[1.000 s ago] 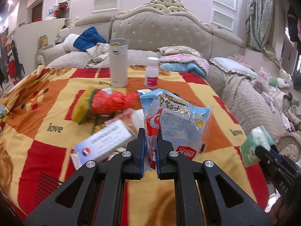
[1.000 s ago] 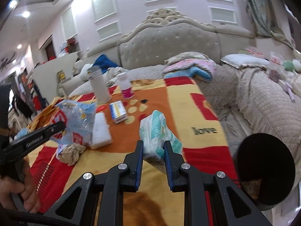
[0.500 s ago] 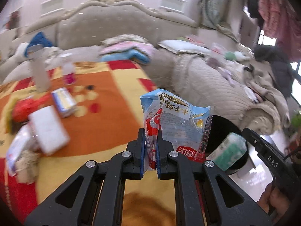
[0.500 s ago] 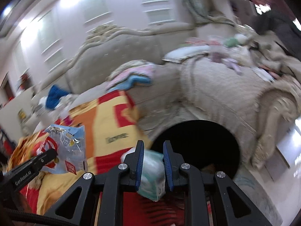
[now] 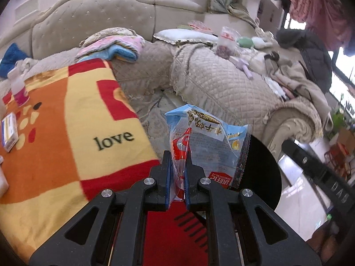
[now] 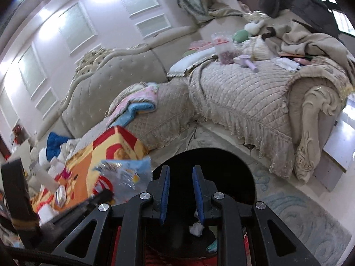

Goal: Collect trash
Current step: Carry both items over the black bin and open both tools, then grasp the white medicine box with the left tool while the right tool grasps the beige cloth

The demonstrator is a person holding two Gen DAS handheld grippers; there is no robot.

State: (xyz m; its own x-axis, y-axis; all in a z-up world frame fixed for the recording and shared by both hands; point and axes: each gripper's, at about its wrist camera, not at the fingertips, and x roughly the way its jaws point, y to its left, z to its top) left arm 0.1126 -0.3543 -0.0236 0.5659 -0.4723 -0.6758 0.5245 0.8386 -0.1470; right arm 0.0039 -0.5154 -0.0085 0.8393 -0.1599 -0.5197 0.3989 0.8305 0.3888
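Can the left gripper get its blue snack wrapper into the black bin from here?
Probably yes. The left gripper holds the blue plastic snack wrapper beside the round black bin, and the open right gripper over the bin could crowd it.

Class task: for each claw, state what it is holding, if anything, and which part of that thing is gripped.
Left claw: blue snack wrapper, pinched at its lower left edge. Right claw: open, holding nothing.

Our right tool [image 6: 180, 190] now gapes empty over the black bin [image 6: 221, 161]; the green tissue pack is gone from it.
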